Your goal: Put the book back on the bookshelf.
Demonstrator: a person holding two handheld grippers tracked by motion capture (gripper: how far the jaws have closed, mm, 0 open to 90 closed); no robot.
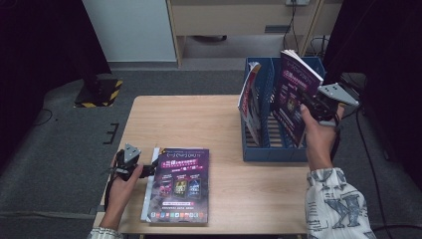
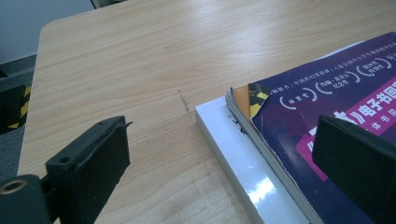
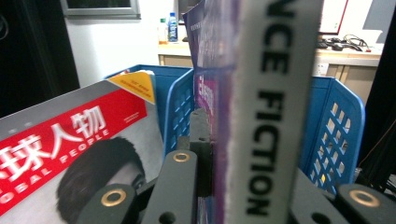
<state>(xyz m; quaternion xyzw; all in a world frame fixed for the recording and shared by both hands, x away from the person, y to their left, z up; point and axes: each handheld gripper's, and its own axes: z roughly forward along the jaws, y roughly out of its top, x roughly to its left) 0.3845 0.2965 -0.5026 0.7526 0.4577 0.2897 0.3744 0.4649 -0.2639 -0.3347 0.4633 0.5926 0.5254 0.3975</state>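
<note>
My right gripper is shut on a purple magazine and holds it upright above the blue file rack. In the right gripper view the magazine's white spine stands clamped in my right gripper, just over the rack's blue walls. A red and white magazine leans in the rack's left slot. My left gripper rests open at the left edge of a flat stack of magazines. In the left gripper view, my left gripper straddles the stack's corner, one pad over the purple cover.
The wooden table has bare surface behind the stack and left of the rack. A cable trails off the table's right side. Dark curtains and a yellow-black floor plate lie beyond the table.
</note>
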